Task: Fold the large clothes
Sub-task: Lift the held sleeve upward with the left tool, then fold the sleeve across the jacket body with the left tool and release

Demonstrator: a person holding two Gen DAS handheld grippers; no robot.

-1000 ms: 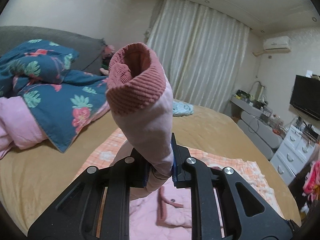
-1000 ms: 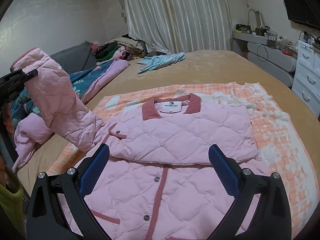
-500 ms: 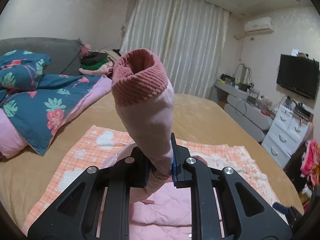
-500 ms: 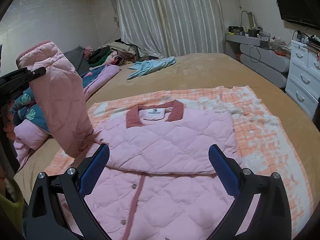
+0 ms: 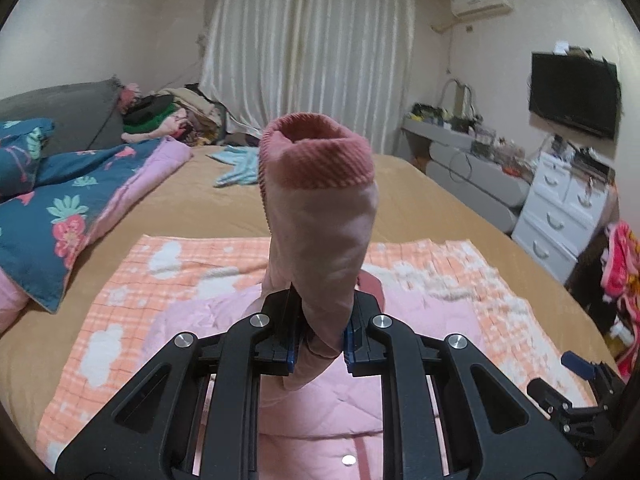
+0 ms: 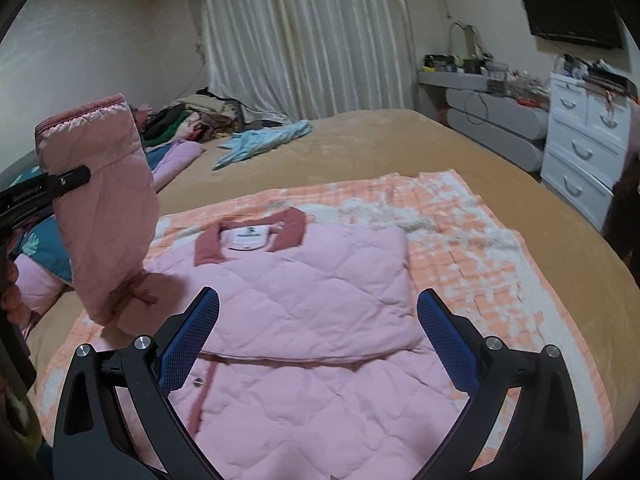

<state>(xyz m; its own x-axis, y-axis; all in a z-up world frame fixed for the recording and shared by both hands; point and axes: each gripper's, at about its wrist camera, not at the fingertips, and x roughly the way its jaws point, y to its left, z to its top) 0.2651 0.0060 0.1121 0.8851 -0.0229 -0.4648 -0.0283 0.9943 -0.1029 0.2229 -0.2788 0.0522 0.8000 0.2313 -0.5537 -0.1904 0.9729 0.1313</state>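
A pink quilted jacket with a dark pink collar lies front-up on an orange-and-white checked blanket, its right side folded in over the chest. My left gripper is shut on the jacket's other sleeve, which stands up with its ribbed cuff on top. The right wrist view shows that raised sleeve above the jacket's left edge. My right gripper hovers open over the jacket's middle with nothing between its blue pads.
The blanket lies on a tan bed. A light blue garment lies farther back, and a floral duvet is heaped at the left. White drawers and a grey shelf stand along the right wall.
My left gripper has carried the sleeve rightward and a little lower, from beside the jacket to over its left part. The right gripper drifted right over the jacket, still open.
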